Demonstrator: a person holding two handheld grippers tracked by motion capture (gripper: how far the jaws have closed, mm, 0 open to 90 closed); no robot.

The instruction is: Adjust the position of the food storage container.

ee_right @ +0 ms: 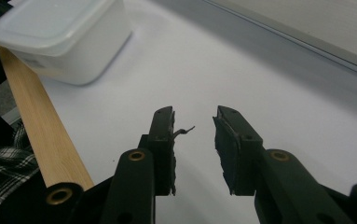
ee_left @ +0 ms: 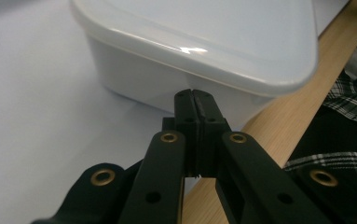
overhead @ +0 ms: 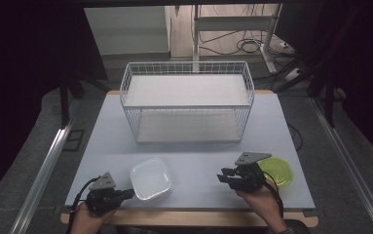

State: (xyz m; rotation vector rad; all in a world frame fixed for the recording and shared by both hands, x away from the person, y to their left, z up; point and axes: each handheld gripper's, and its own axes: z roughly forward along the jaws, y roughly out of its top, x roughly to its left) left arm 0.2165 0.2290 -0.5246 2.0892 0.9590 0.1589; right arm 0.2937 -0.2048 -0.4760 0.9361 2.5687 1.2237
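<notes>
While one white lidded container [overhead: 150, 179] sits near the table's [overhead: 189, 165] front edge, the left gripper [overhead: 128, 194], jaws pressed together on nothing, points at its side just beside it. One right gripper [overhead: 223, 175] hovers well apart, jaws narrowly parted and empty; one green lid [overhead: 279, 170] lies behind it, one white wire basket [overhead: 187, 100] stands farther back.
</notes>
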